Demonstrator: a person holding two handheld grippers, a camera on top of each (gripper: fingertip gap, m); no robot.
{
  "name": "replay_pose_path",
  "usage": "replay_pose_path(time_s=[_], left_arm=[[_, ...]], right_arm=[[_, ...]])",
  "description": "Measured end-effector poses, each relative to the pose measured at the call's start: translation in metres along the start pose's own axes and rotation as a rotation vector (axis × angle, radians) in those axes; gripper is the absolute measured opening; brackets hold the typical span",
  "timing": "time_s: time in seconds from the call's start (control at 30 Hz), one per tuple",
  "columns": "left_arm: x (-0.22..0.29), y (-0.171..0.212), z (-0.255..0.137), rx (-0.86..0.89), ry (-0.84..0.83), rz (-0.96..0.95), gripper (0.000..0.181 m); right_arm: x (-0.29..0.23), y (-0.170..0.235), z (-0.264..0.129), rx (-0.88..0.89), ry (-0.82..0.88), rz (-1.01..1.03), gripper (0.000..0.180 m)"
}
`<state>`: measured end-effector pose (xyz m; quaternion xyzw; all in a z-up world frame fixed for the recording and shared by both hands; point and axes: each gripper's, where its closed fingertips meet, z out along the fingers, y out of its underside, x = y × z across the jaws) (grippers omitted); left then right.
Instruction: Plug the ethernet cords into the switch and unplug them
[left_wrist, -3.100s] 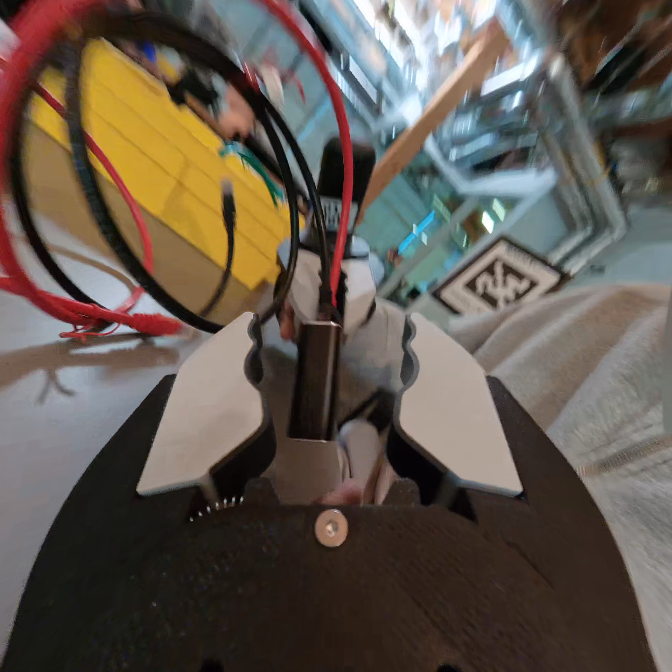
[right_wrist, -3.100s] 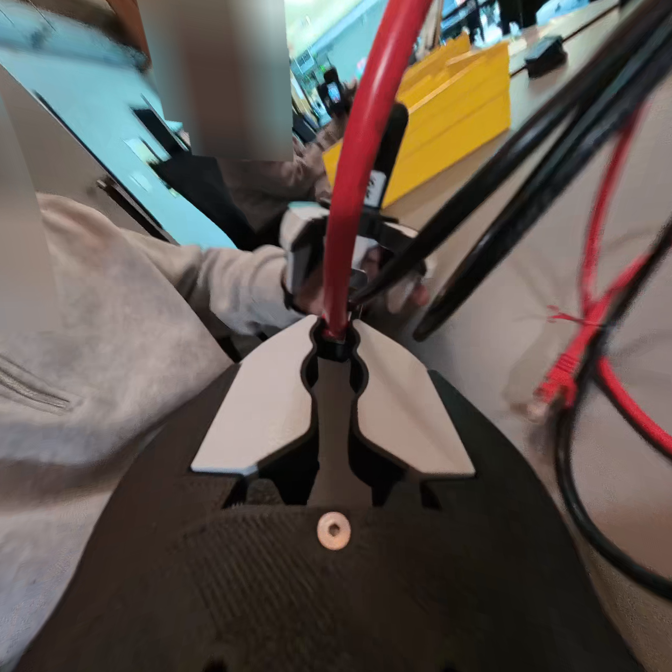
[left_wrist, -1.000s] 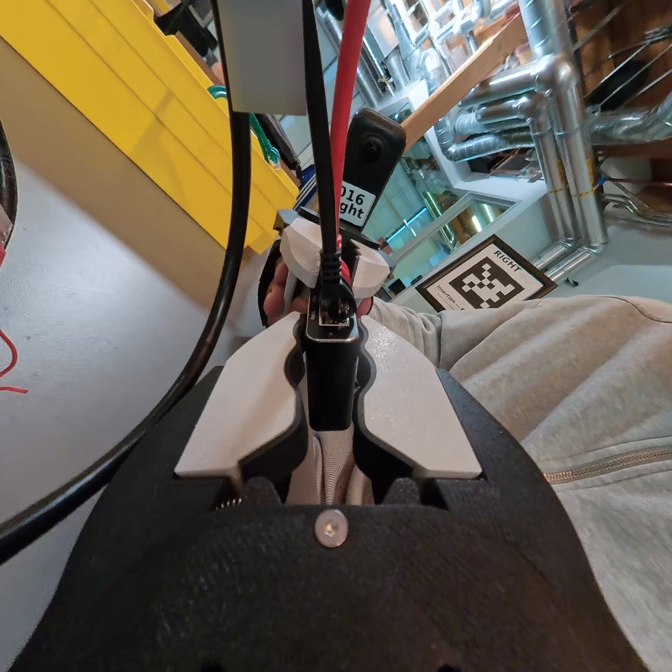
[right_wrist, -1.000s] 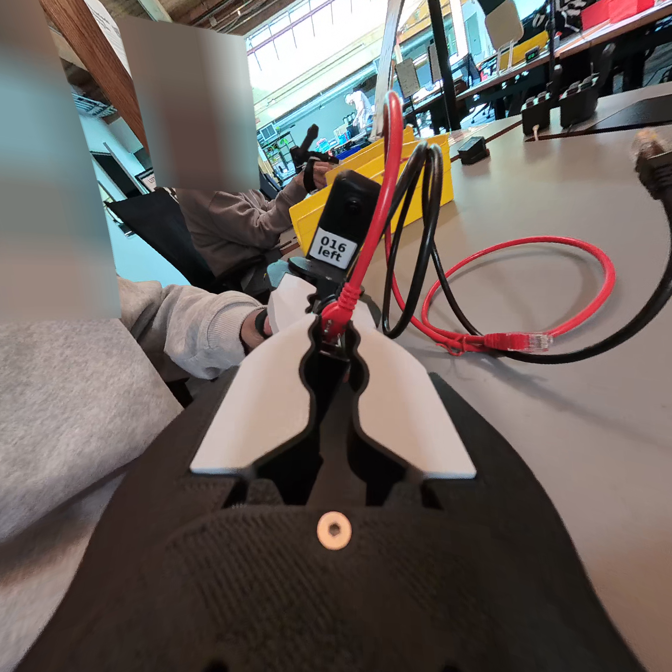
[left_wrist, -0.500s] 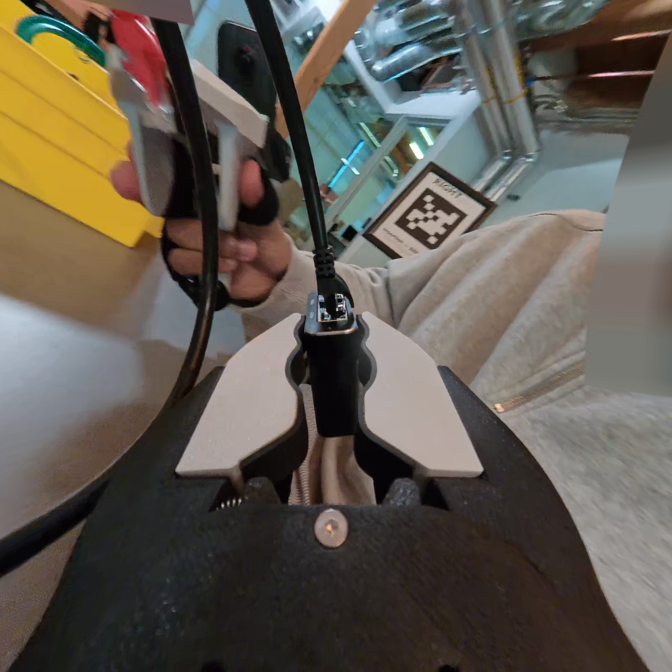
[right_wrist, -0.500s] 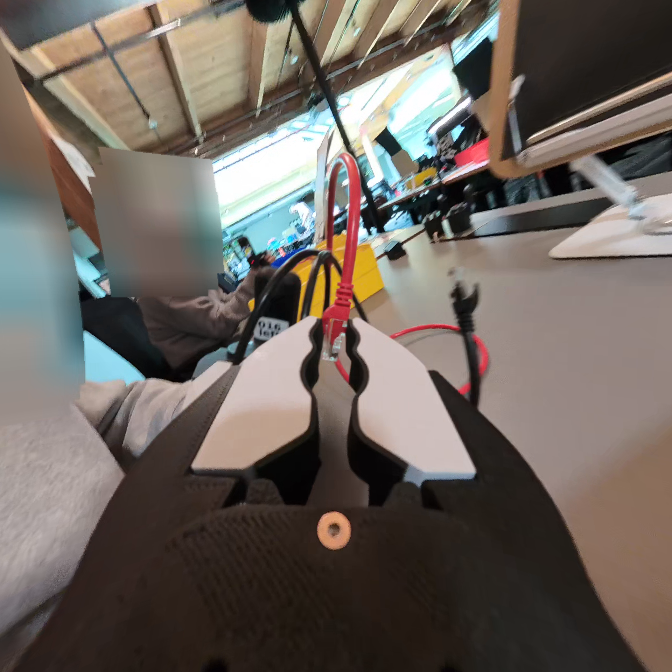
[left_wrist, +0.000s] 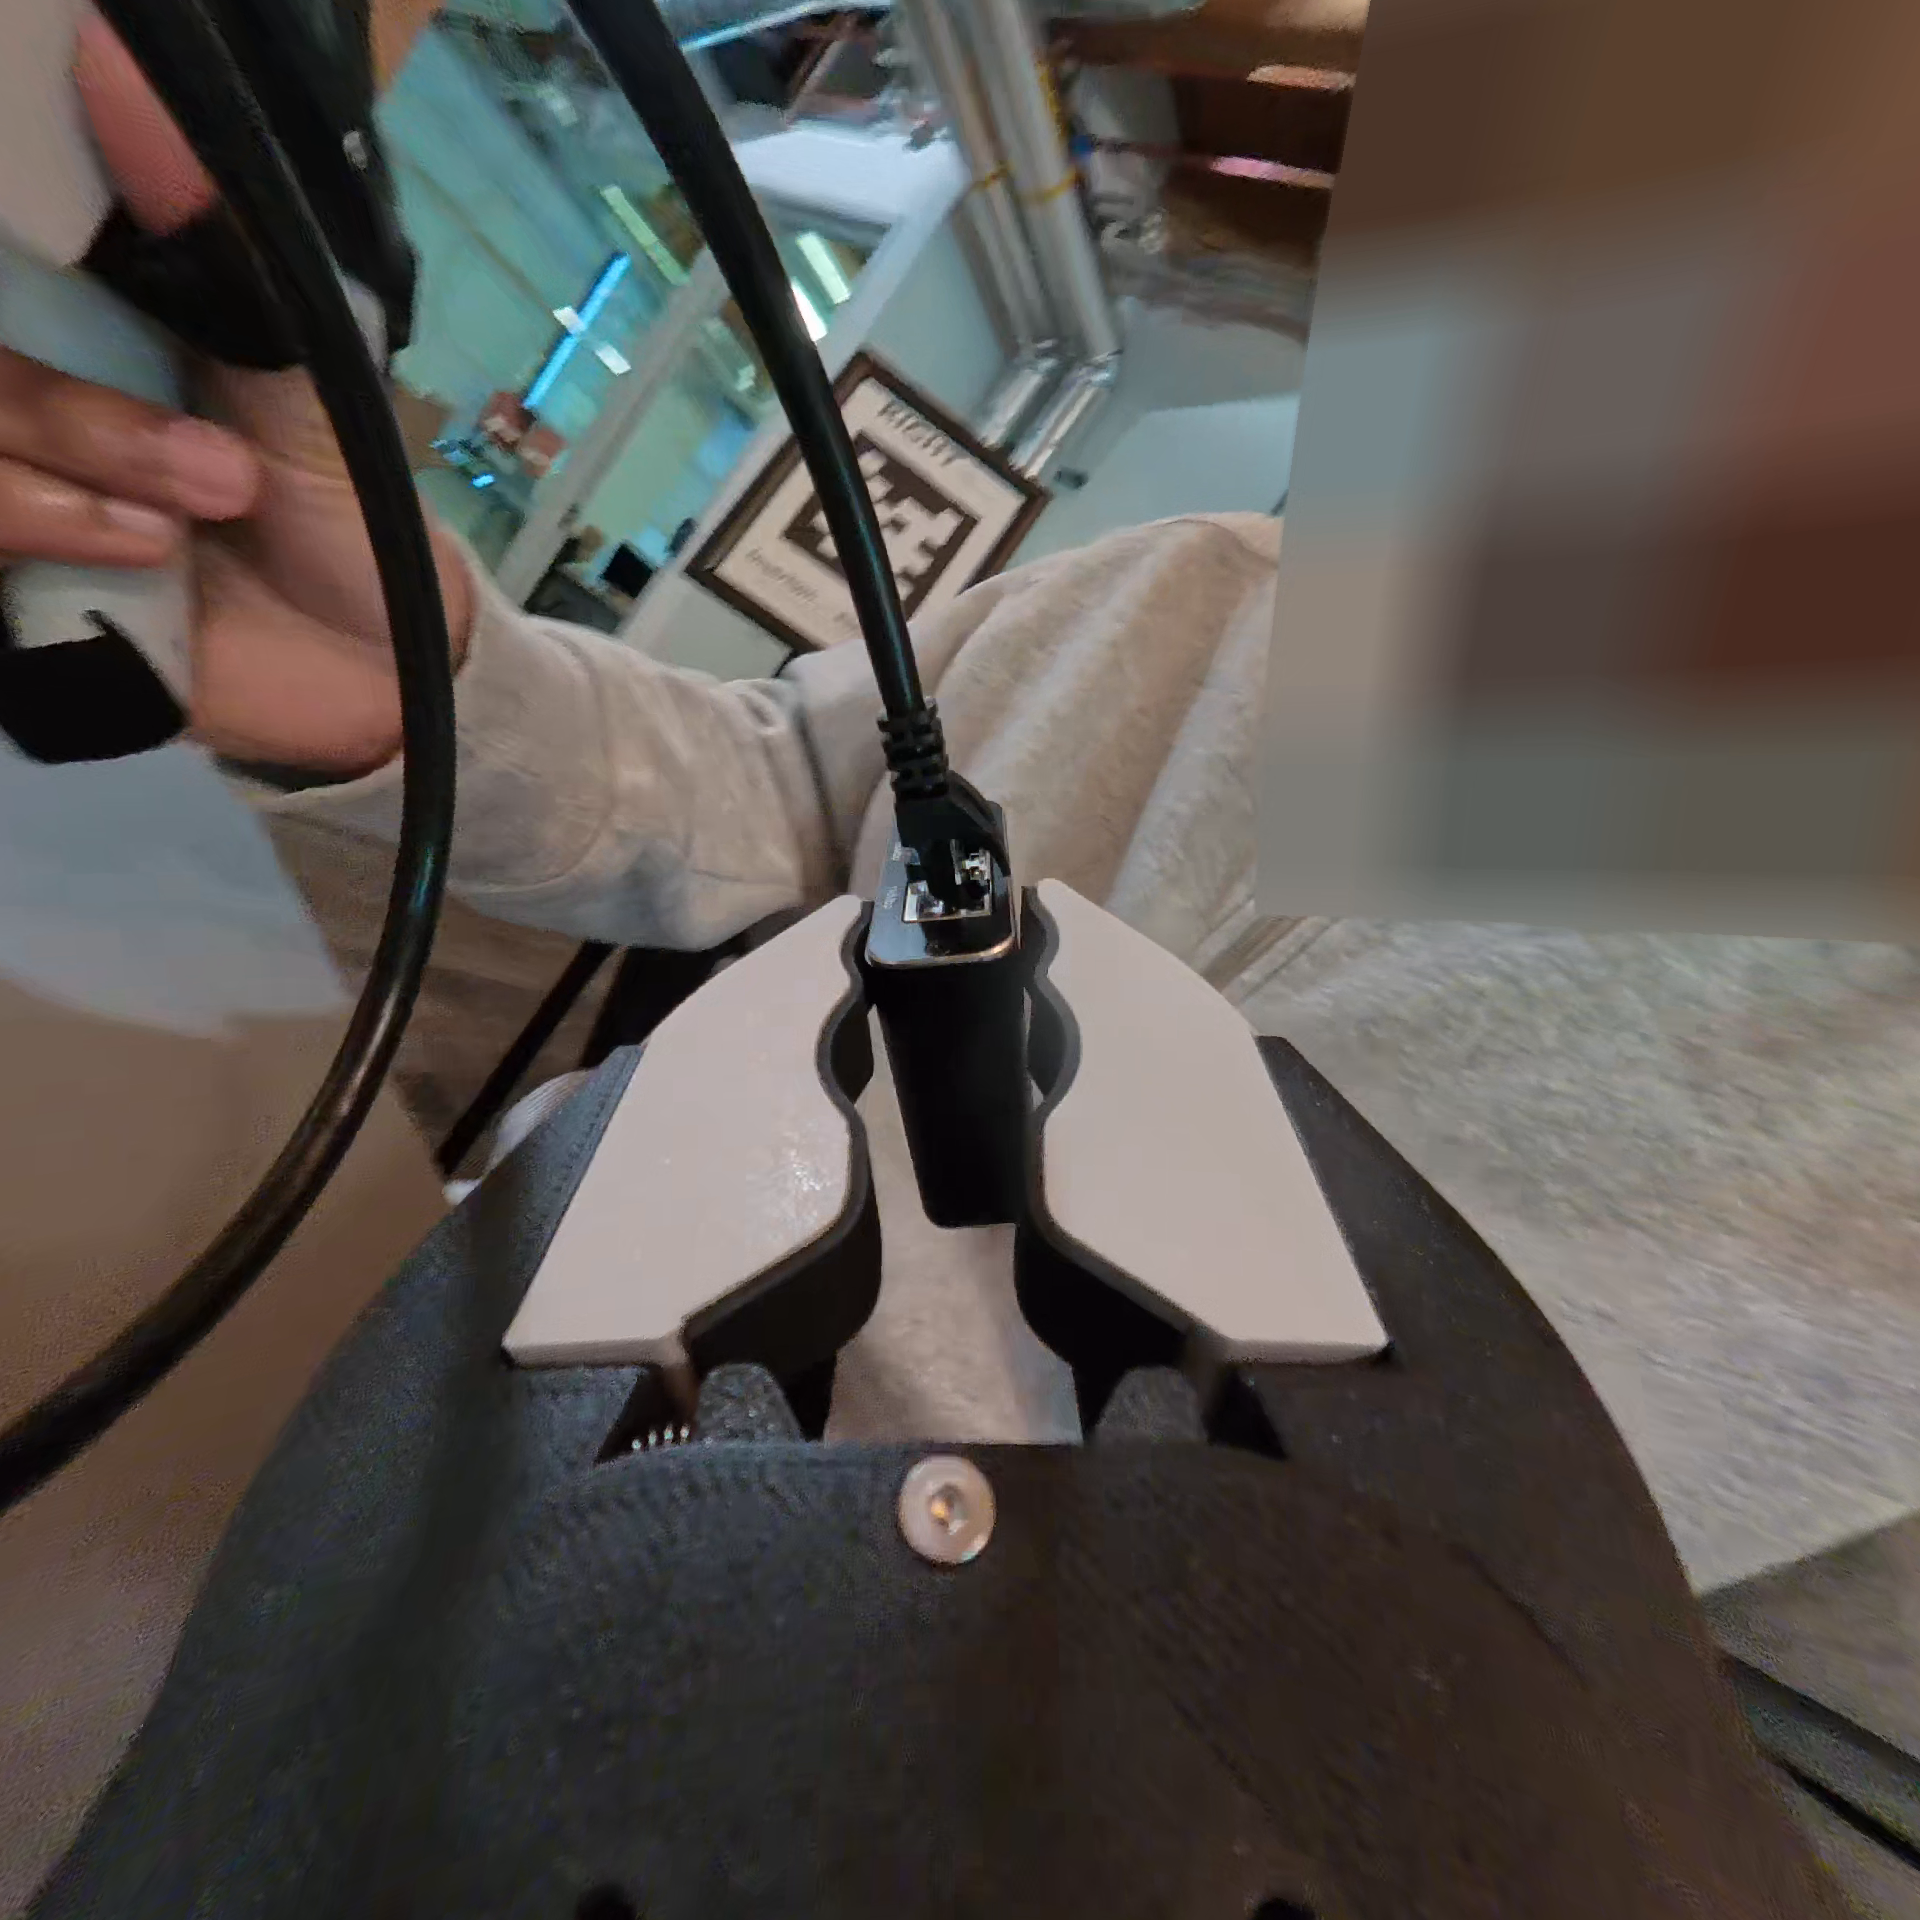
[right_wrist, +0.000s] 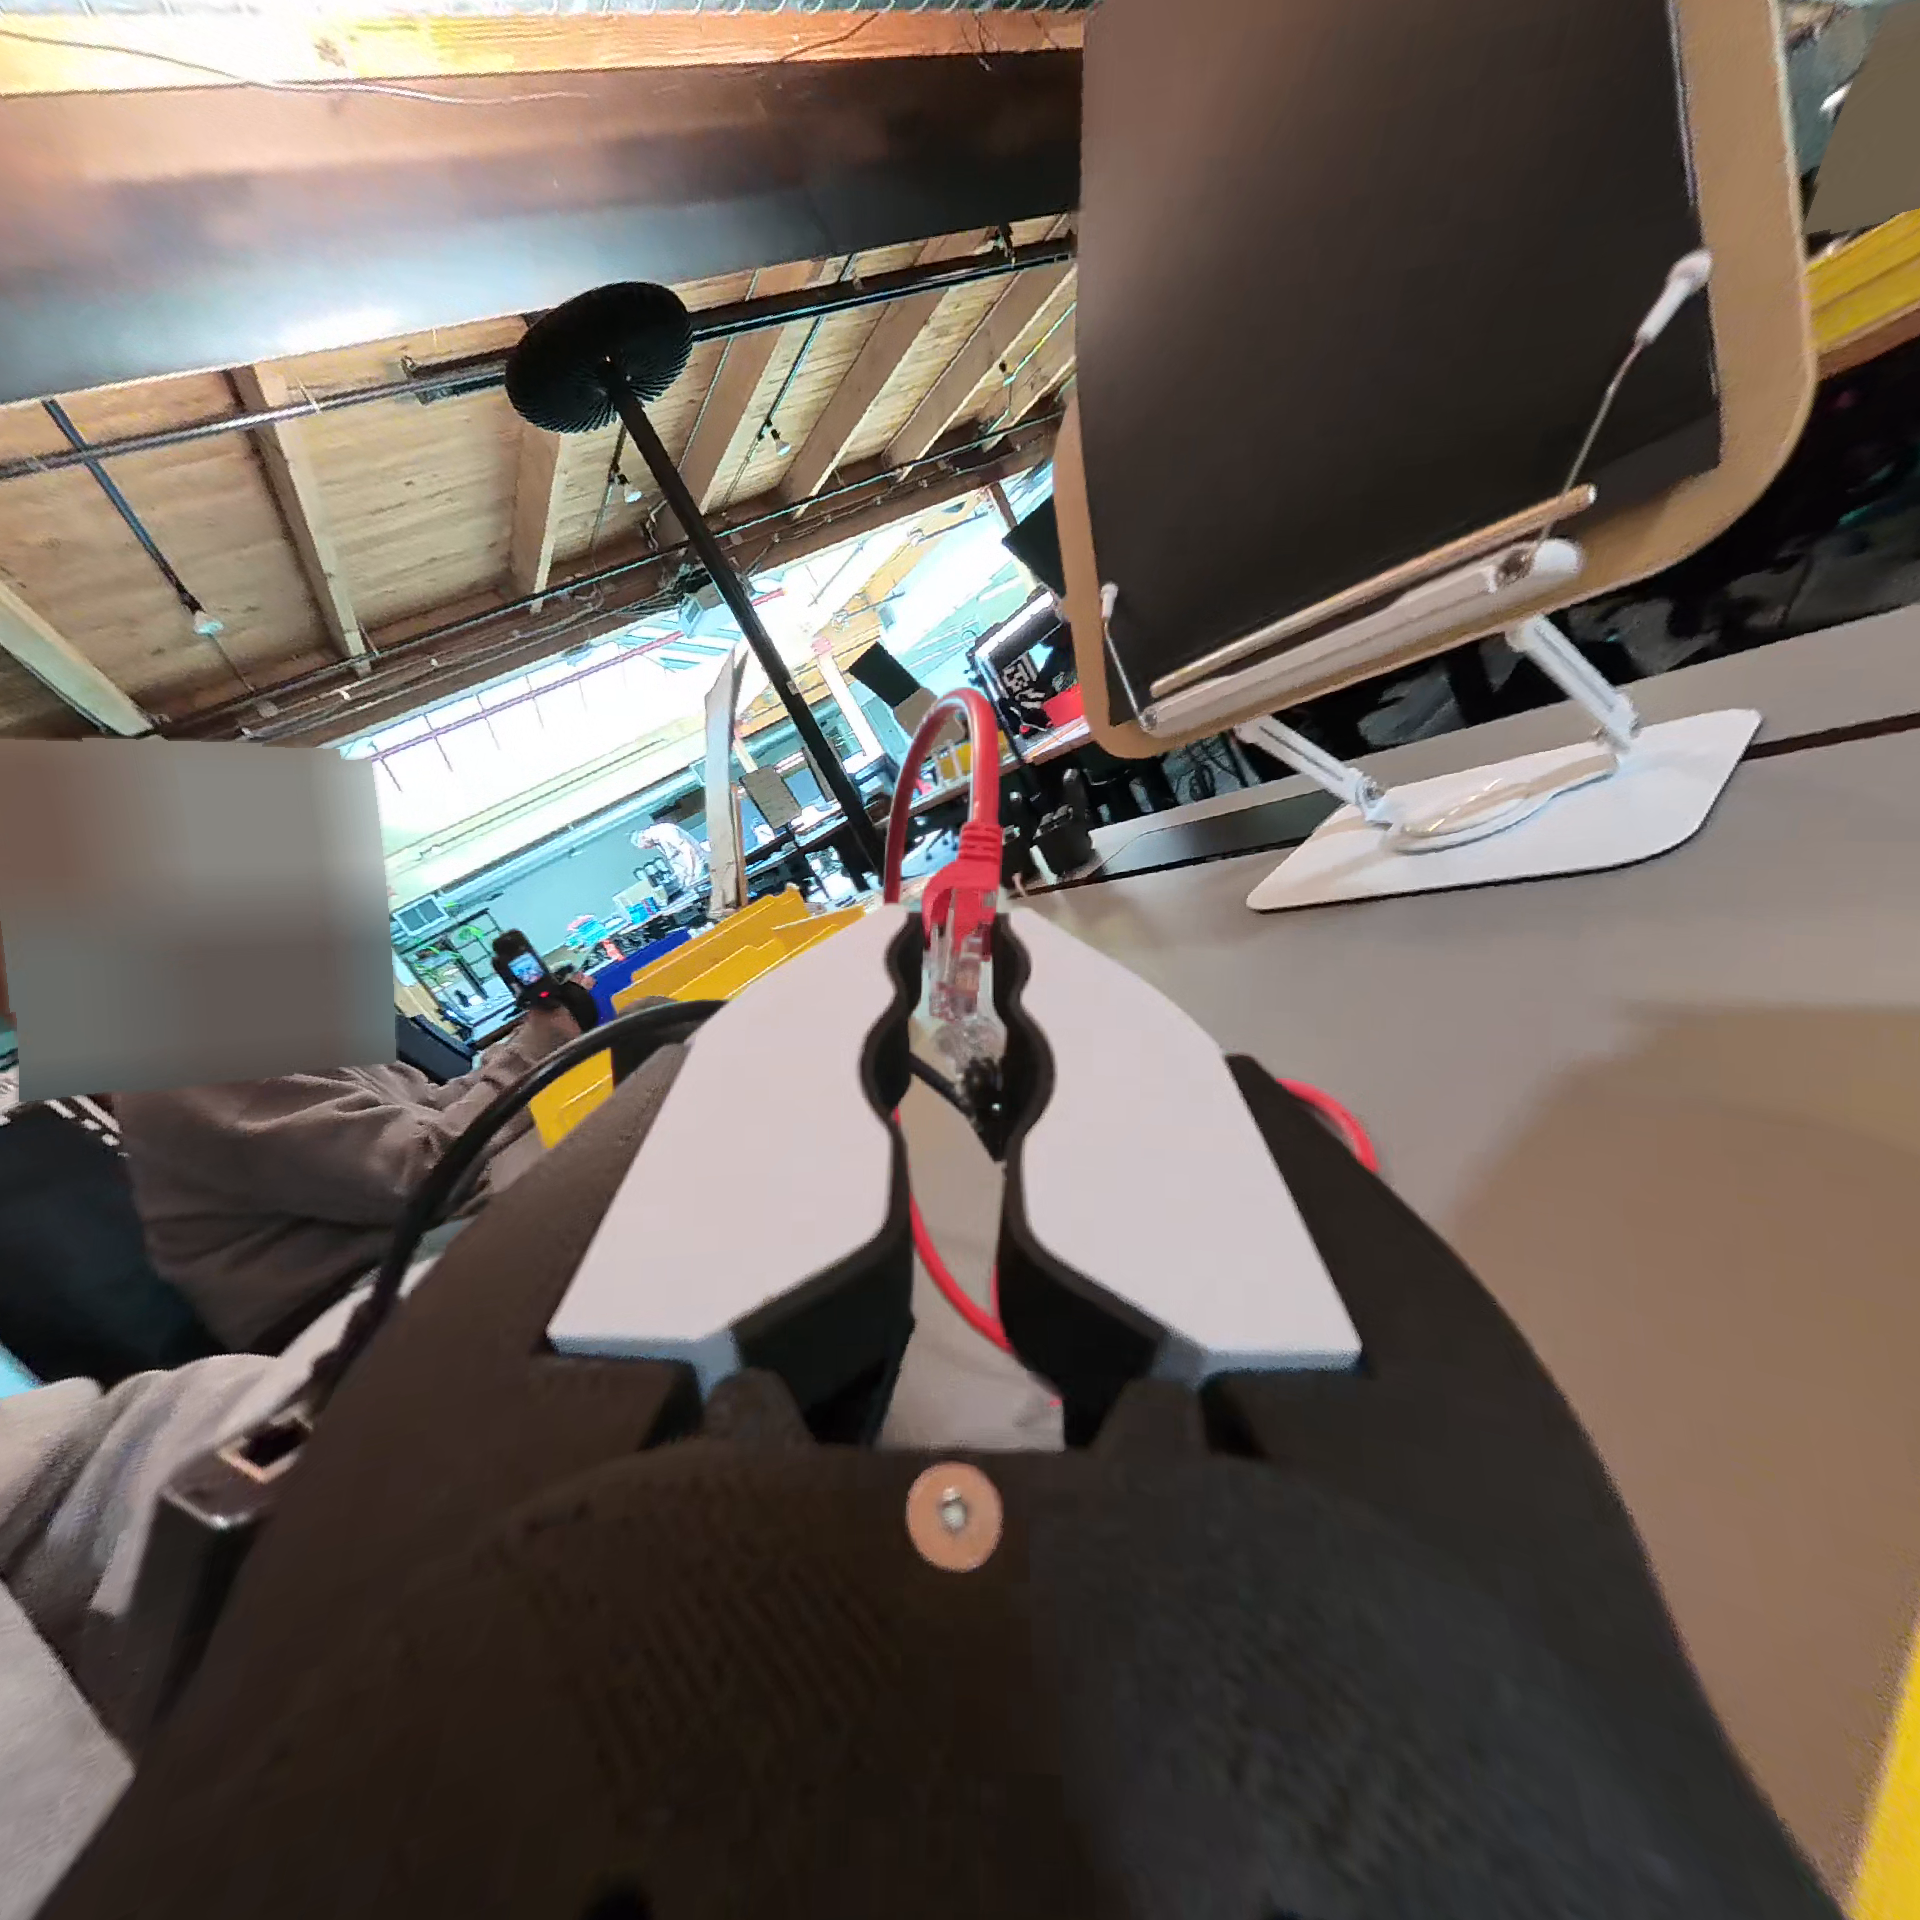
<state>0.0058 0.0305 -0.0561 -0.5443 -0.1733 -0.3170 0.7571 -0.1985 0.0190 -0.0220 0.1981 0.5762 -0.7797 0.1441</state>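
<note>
Left gripper (left_wrist: 943, 935) is clenched on the switch (left_wrist: 951, 1049), a small black box standing lengthwise between the grey fingers (left_wrist: 727, 1122), port end poking just past the fingertips. Black ethernet cord (left_wrist: 831, 416) is plugged into the switch's far-side port; the port beside it is open. From the switch the black cord arcs up and out of frame, and another run of it loops down on the left of the switch. Left of the switch, blurred, a hand (left_wrist: 260, 582) in a beige sleeve grips the other tool's handle. Behind the switch is a framed black-and-white marker board (left_wrist: 873, 509).

Right gripper (right_wrist: 961, 956) is clamped on the red ethernet cord (right_wrist: 935, 748) at its clear plug (right_wrist: 961, 997), which sits between the fingertips pointing back toward the camera. The red cord loops up and over beyond the plug, then runs down under the fingers. Left and below the plug, the switch (right_wrist: 223, 1496) shows again at the frame edge with the black cord (right_wrist: 468, 1153) attached. Right of the plug: grey table (right_wrist: 1558, 1091) and a dark tablet on a white stand (right_wrist: 1455, 810). Yellow bins (right_wrist: 727, 956) sit left behind the plug.
</note>
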Motion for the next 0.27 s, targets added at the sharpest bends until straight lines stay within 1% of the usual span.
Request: replay_pose_path(time_s=[0.07,0.13,0.2,0.27], left_arm=[[0.014,-0.007,-0.003,0.045,0.095,-0.018,0.027],[0.023,-0.017,-0.009,0.101,0.137,0.001,0.027],[0.032,-0.029,-0.016,0.158,0.161,0.031,0.027],[0.042,-0.042,-0.025,0.222,0.187,0.062,0.027]], right_arm=[[0.001,-0.001,0.0,-0.005,0.017,-0.03,0.012],[0.002,0.003,0.0,-0.034,0.013,-0.034,0.012],[0.002,0.018,0.004,-0.111,-0.006,-0.023,0.012],[0.002,0.039,0.008,-0.225,-0.023,-0.027,0.013]])
